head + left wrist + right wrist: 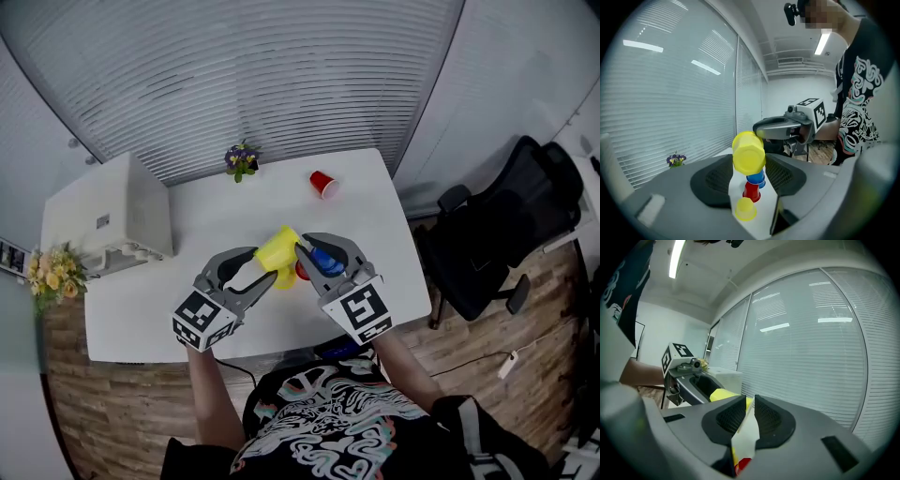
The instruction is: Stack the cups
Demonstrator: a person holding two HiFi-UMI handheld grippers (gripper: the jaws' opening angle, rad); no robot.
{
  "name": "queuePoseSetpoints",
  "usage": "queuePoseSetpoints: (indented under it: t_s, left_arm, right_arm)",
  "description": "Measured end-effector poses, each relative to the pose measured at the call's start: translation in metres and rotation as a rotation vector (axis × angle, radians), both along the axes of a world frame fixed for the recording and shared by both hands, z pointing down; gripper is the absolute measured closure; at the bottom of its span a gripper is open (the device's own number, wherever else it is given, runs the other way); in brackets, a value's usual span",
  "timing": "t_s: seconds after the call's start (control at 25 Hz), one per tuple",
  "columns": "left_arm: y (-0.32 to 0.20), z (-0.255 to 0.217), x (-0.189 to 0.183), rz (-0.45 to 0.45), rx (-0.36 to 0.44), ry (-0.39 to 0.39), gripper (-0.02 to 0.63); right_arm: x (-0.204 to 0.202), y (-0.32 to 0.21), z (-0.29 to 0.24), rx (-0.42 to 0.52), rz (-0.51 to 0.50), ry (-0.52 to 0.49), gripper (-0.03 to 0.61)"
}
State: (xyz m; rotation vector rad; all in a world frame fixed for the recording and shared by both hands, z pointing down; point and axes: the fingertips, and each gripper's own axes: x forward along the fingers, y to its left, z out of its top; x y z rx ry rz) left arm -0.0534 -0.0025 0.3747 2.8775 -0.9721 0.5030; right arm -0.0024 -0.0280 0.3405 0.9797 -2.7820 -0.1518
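We are working over a white table (187,225) beside window blinds, with a red cup (323,183) lying well apart at the far side. In the head view, the left gripper (264,265) and right gripper (302,255) are meeting on a yellow cup (278,247) held above the table.

In the left gripper view, the jaws are standing wide, and that cup's base is filling the gap between them. Below, a blue cup (758,178), a second red cup (751,191) and a second yellow cup (746,209) are sitting close together.

In the right gripper view, the jaws are almost together, apparently nipping the yellow cup's rim.

We judge that the cup is being steadied before stacking. The next move calls for lining it up squarely over the waiting cups.
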Motion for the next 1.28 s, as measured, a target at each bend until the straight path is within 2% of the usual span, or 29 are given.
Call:
queuePoseSetpoints:
  t_s: [0.24, 0.72, 1.0, 1.28]
  left_arm:
    - [0.000, -0.029, -0.003, -0.011, 0.057, 0.110, 0.402]
    - [-0.004, -0.033, -0.006, -0.031, 0.071, 0.119, 0.408]
    - [-0.008, -0.008, -0.003, -0.035, 0.013, 0.060, 0.408]
    - [-0.014, 0.033, 0.006, 0.002, -0.070, -0.064, 0.408]
  right_arm:
    - [-0.005, 0.001, 0.007, -0.018, -0.005, 0.023, 0.526]
    - [-0.018, 0.006, 0.035, -0.101, -0.038, 0.084, 0.537]
    - [0.004, 0.002, 0.036, -0.129, 0.000, 0.048, 0.534]
    - [0.034, -0.006, 0.042, -0.165, 0.086, 0.009, 0.534]
